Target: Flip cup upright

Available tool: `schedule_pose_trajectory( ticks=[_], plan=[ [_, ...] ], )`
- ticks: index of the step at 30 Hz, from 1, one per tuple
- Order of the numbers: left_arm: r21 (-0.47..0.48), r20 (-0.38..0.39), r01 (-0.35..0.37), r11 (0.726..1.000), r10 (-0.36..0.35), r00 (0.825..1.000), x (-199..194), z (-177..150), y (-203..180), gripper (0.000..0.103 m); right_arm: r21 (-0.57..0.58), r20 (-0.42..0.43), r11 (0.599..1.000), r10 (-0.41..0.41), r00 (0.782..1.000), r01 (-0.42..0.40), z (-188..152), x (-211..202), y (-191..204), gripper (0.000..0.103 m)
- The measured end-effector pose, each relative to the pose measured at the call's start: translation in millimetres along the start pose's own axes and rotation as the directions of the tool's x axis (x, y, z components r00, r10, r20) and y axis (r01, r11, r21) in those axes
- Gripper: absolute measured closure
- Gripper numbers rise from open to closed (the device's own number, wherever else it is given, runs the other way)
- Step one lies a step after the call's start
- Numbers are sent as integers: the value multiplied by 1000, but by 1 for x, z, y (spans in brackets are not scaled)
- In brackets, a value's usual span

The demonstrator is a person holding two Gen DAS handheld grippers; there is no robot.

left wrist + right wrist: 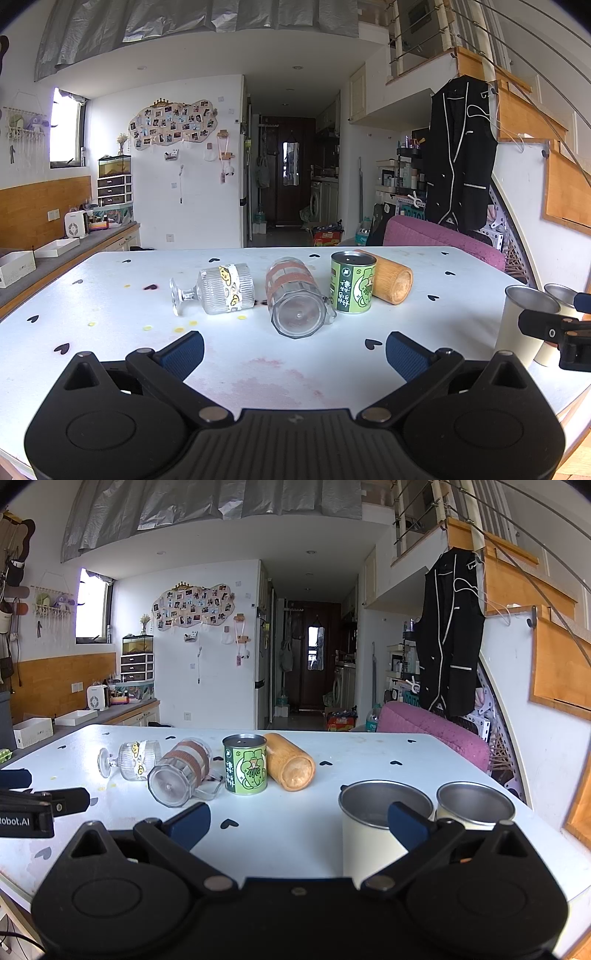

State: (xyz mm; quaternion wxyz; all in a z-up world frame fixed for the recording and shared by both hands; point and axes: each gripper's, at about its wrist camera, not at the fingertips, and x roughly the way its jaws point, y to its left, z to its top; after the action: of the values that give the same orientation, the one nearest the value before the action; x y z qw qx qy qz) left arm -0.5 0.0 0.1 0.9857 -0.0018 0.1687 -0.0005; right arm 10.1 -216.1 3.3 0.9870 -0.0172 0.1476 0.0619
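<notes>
On the white table lie three cups on their sides: a ribbed stemmed glass, a glass mug with a brown band, and a wooden cup. A green can stands upright between mug and wooden cup. Two white metal-lined cups stand upright at the right. My left gripper is open and empty, short of the mug. My right gripper is open and empty, its right finger in front of the nearer white cup.
A pink chair stands behind the table's far right edge. A counter with white boxes runs along the left. The right gripper's body shows at the right of the left wrist view; the left gripper's body shows at the left of the right wrist view.
</notes>
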Motion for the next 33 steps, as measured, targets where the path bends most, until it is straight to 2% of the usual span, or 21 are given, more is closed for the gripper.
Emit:
schedule_pose_trajectory(
  ticks=[33],
  plan=[
    [0,-2,0,1000,0,1000,0,0,0,0,-1,-7,1000,5,1000,-5,-2,1,2,0]
  ],
)
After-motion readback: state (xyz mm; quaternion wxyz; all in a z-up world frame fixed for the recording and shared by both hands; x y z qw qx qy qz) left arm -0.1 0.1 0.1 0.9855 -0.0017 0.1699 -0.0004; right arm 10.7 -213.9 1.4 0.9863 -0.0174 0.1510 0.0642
